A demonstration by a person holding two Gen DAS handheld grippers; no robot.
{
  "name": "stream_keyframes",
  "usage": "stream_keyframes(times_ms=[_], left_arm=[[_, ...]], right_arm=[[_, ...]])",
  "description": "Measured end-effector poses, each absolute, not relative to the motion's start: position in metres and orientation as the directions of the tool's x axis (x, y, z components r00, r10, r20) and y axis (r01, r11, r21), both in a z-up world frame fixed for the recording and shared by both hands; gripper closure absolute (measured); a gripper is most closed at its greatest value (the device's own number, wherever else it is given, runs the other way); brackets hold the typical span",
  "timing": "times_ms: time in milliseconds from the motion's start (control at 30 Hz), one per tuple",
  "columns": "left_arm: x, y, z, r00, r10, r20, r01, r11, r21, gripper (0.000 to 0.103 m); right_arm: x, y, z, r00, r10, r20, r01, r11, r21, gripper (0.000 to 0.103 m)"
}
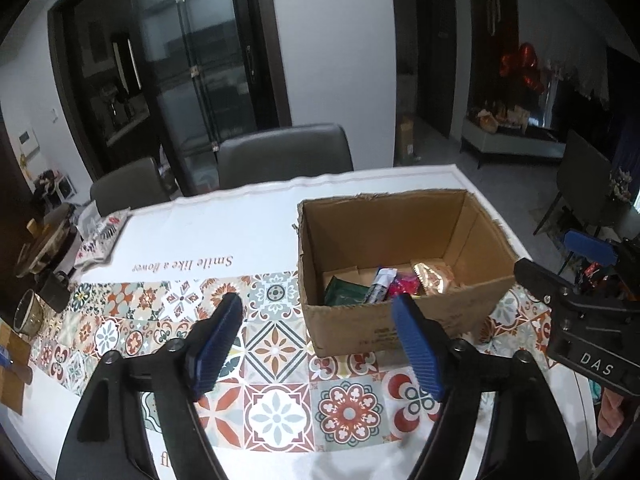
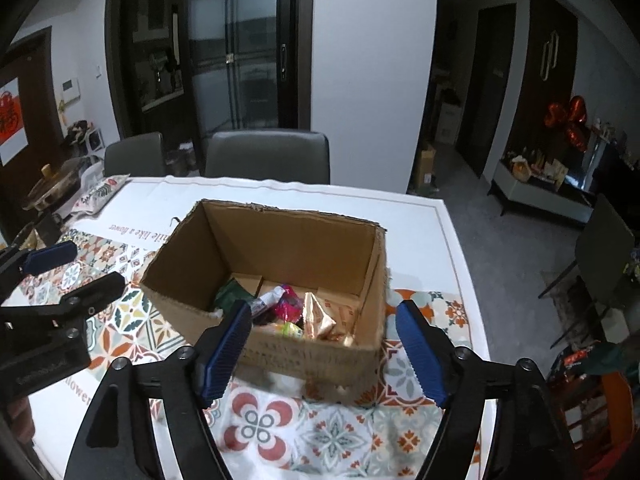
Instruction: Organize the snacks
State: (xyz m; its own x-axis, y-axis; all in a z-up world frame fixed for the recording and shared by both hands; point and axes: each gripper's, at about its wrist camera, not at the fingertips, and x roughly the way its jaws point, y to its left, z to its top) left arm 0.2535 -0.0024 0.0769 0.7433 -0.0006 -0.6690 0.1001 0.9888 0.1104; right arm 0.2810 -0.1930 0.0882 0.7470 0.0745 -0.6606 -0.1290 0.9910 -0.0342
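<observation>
Both tongs, left (image 1: 320, 344) and right (image 2: 326, 350), gape wide and empty beside tablecloth (image 1: 240, 236) lettering "Smile like a flower".

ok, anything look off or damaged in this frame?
Only the box: its top rim is ragged, as if the flaps were torn off, and the near wall looks scuffed. The snacks lie in a loose heap inside, none spilled on the table. Both grippers, left and right, have empty, open jaws.
</observation>
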Motion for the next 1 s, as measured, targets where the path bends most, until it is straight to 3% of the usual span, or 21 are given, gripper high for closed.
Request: stream_keyframes(times_ms=[200,500,1000], left_arm=[[0.205,-0.009,0.081,0.819,0.03,-0.573,0.075,0.984,0.159,0.015],[0.155,-0.01,0.076,0.856,0.036,-0.516,0.051,0.987,0.154,0.011],[0.1,-0.008,0.072,0.874,0.009,-0.486,0.059,0.99,0.125,0.009]], right_arm=[[0.242,-0.2,0.09,0.775,0.108,-0.622,-0.138,0.99,0.0,0.02],[0.19,-0.208,0.081,0.805,0.114,-0.582,-0.133,0.991,0.011,0.019],[0.124,-0.203,0.082,0.86,0.076,-0.505,-0.118,0.992,-0.052,0.019]])
